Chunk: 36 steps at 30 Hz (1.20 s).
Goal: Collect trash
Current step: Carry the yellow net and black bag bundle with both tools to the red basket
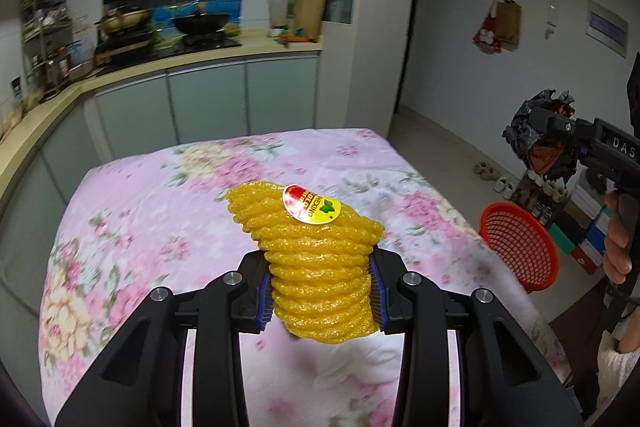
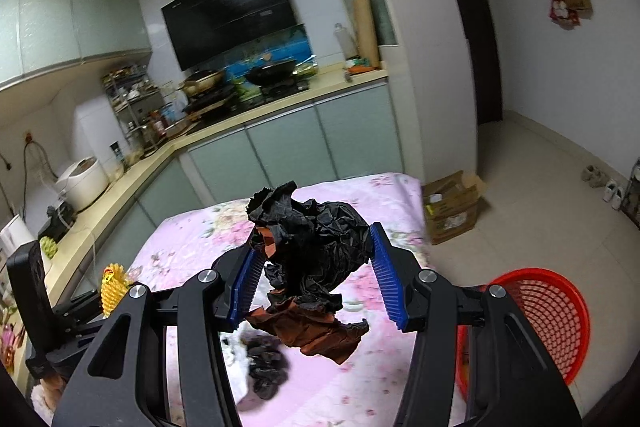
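While red basket (image 2: pixel 548 319) sits lower right, left gripper (image 1: pixel 322 291) clamps yellow foam net (image 1: pixel 316 259), right gripper (image 2: pixel 316 275) clamps crumpled black paper (image 2: pixel 320 243), cardboard box (image 2: pixel 452 207) only in right view.

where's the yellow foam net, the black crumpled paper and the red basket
yellow foam net (image 1: pixel 320 267), left wrist view, ribbed middle between the gripper pads
black crumpled paper (image 2: pixel 320 243), right wrist view, centre of the black wad
red basket (image 2: pixel 548 311), right wrist view, inner mesh wall
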{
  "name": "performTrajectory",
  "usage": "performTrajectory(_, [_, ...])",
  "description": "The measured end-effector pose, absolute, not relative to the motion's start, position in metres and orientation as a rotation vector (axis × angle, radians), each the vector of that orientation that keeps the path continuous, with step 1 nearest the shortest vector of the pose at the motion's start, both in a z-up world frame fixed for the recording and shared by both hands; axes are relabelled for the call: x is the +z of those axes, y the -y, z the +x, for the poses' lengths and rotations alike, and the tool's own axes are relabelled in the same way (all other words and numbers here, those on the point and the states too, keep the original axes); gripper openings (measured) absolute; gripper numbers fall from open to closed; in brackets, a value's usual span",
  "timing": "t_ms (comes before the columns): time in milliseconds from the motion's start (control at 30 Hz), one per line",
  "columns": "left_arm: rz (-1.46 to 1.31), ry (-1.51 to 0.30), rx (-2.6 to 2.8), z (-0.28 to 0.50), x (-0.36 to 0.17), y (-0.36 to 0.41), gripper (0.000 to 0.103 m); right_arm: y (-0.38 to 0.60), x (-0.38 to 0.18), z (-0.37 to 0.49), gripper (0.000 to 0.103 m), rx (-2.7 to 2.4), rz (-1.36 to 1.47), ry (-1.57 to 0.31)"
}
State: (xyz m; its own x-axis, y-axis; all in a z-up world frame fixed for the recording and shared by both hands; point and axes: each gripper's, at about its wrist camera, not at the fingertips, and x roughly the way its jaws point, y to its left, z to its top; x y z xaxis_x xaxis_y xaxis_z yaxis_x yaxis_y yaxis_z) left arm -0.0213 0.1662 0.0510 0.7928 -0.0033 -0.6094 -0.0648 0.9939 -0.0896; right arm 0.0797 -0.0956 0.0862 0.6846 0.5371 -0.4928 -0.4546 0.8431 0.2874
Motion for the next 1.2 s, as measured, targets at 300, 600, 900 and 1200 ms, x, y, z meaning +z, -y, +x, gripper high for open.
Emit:
performTrajectory(300, [-0.055, -0.633, -0.103, 0.02, 0.066, -0.106, 0.035, 0.14, 0.08, 0.085, 0.05, 0.433, 0.182, -0.6])
performTrajectory(600, [-0.005, -0.645, -0.247, 0.061, 0.071, -0.04, 0.035, 0.187, 0.069, 0.088, 0.05, 0.31, 0.218, -0.609])
performTrajectory(900, [0.025, -0.705, -0.339, 0.097, 0.058, 0.007, 0.035, 0.226, 0.046, 0.098, 0.05, 0.195, 0.27, -0.656])
performTrajectory(1200, [0.055, -0.77, -0.404, 0.122, 0.038, 0.044, 0.036, 0.259, 0.029, 0.105, 0.05, 0.074, 0.311, -0.681])
